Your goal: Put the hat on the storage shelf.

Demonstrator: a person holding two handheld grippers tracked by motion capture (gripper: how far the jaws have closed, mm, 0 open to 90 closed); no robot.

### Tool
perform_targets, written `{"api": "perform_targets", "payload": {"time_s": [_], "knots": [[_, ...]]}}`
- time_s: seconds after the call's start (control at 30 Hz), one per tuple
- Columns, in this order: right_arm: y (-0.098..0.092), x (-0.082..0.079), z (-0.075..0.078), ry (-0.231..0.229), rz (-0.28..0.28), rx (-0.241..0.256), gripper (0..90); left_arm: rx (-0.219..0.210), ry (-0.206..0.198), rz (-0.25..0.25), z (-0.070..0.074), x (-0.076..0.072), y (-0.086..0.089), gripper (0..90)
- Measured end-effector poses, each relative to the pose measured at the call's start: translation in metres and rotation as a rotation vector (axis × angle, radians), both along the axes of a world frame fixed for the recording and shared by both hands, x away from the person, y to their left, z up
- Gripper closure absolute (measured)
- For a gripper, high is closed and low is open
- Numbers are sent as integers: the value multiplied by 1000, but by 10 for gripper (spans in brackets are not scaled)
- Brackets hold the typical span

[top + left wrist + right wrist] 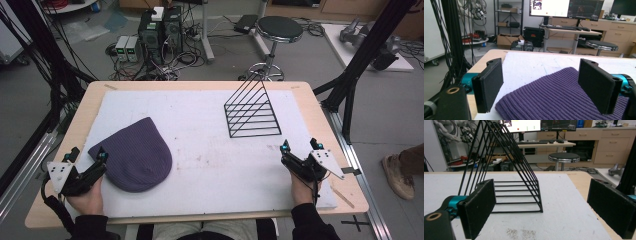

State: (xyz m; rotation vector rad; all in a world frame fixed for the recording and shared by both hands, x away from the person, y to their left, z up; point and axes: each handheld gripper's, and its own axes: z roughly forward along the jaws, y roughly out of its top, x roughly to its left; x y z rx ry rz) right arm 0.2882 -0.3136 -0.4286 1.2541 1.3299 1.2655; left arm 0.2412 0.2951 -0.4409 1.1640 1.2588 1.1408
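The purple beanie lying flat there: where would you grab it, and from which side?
Probably the beanie's near edge, approached from the left, low along the mat. It lies flat and limp, and the left gripper already stands there, jaws open across that edge.

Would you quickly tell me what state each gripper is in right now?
Left gripper: open, jaws wide apart at the edge of the purple beanie, not clamped on it.
Right gripper: open, holding nothing, facing the black wire rack.

We're in a robotics lab: computer towers (160,30) and tangled cables on the floor, monitors (566,8) glowing on a desk, a stool (279,29), black rig frames beside the counter (320,130).
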Motion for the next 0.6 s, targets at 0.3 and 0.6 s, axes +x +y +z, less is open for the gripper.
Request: {"api": "perform_targets", "payload": {"time_s": [0.3,0.6], "knots": [[-1,0,0,5,3,16,75,1,1,-5,0,-1,0,213],[-2,2,-2,23,7,31,75,-1,3,-15,0,0,0,211]]}}
